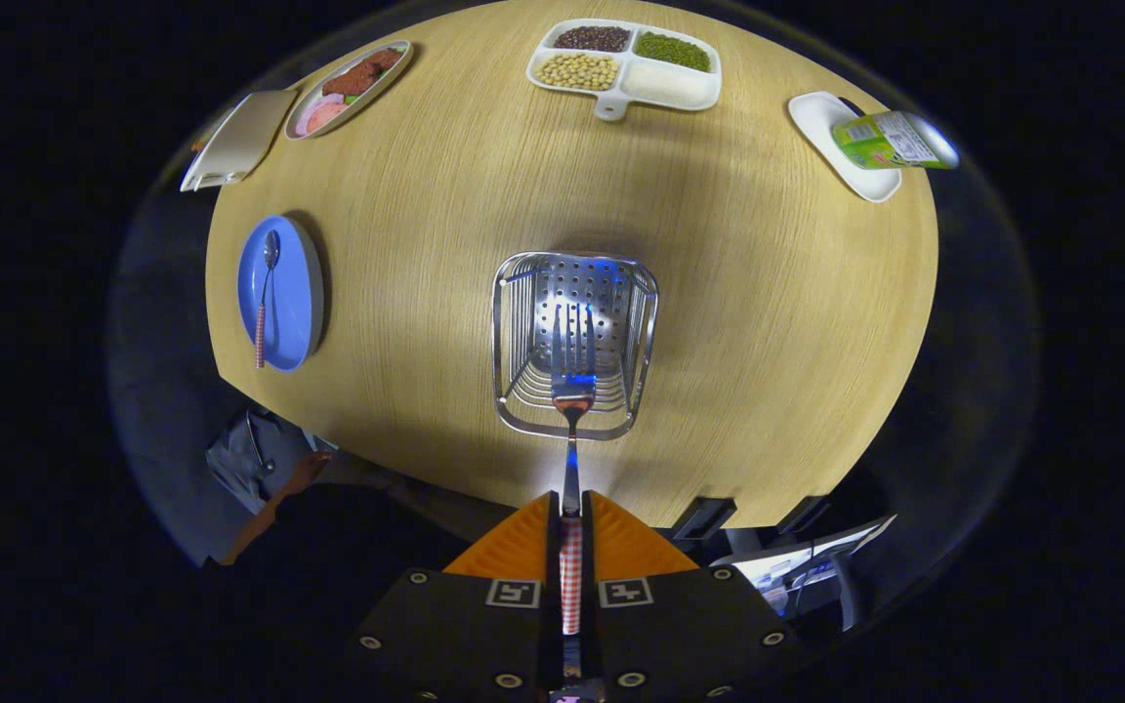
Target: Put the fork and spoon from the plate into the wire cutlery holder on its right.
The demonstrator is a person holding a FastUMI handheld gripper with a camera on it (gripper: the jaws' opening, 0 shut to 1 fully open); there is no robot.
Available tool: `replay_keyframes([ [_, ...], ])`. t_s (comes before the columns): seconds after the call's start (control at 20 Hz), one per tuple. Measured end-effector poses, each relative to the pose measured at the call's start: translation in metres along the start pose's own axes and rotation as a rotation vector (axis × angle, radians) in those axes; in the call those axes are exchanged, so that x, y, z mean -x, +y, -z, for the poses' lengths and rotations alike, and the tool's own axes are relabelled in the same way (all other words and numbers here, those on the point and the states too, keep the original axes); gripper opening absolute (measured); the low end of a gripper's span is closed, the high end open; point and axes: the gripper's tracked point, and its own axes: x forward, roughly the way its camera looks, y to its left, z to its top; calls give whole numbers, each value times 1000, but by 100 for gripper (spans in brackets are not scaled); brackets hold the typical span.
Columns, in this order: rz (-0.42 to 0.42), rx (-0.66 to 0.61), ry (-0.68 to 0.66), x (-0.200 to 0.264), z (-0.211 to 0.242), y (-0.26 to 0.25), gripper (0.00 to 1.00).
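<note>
Hand-held gripper (570, 532) closed on the fork (572, 376) by its checked handle, tines poised over the wire cutlery holder (523, 391) just ahead. Stiff, light, probably slippery metal; the handle offers the surest hold. The spoon (264, 293) lies on the blue plate (294, 293), far left.

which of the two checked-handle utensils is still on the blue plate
The spoon, lying on the blue plate left of the wire cutlery holder. The fork is pinched in the tongs, tines over the holder.

The gripper (571, 508) points toward 12 o'clock, both fingers pressed flat against the fork's (572, 391) handle.
</note>
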Motion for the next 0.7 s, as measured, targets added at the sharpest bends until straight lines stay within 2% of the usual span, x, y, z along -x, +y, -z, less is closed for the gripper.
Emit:
replay_keyframes([
  [0.25, -21, -2, 94, -5, -9, -5, 7],
  [0.45, -18, 7, 98, -7, -19, -6, 9],
  [0.55, -35, 0, 73, -4, -26, -3, 23],
  [0.6, -40, -1, 60, -1, -28, -2, 38],
  [0.7, -55, -17, 22, 5, -30, 0, 49],
])
